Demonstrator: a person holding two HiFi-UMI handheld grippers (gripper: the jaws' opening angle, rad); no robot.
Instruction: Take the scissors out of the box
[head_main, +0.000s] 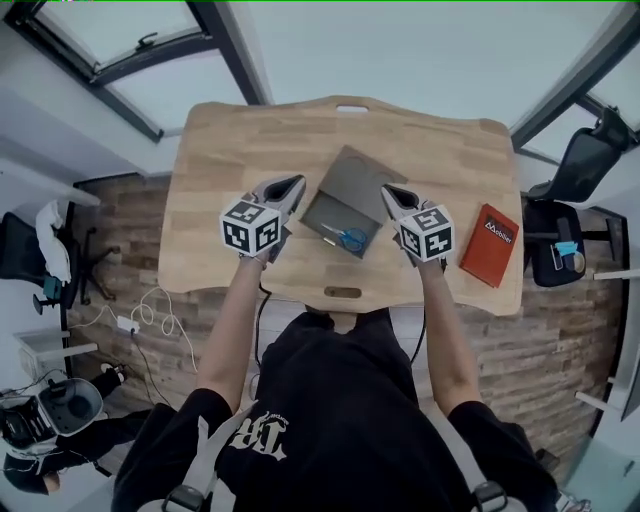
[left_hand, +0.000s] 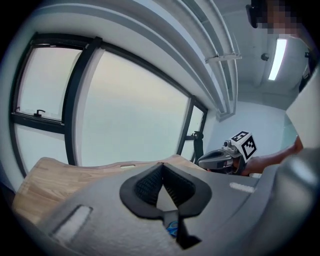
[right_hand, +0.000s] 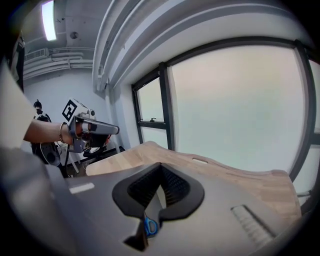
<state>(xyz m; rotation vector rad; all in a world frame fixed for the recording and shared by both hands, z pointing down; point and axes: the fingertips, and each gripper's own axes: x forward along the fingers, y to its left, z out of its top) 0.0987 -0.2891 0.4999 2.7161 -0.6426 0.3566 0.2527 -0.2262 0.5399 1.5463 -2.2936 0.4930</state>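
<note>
On the wooden table (head_main: 225, 150) stands a grey box (head_main: 322, 212), its lid (head_main: 360, 172) tipped back. Scissors (head_main: 349, 238) with blue handles lie inside, near the box's front right corner. My left gripper (head_main: 296, 183) hovers at the box's left edge, jaws shut and empty. My right gripper (head_main: 389, 190) hovers at the box's right edge, also shut and empty. Through the gap behind the left gripper (left_hand: 161, 166) pads a blue scissor handle (left_hand: 173, 230) shows. The right gripper (right_hand: 160, 165) view shows the same handle (right_hand: 150, 226) below its pads.
A red book (head_main: 490, 245) lies at the table's right end. A black office chair (head_main: 585, 165) stands right of the table. White cables (head_main: 150, 320) trail on the floor at the left. Large windows run beyond the table's far edge.
</note>
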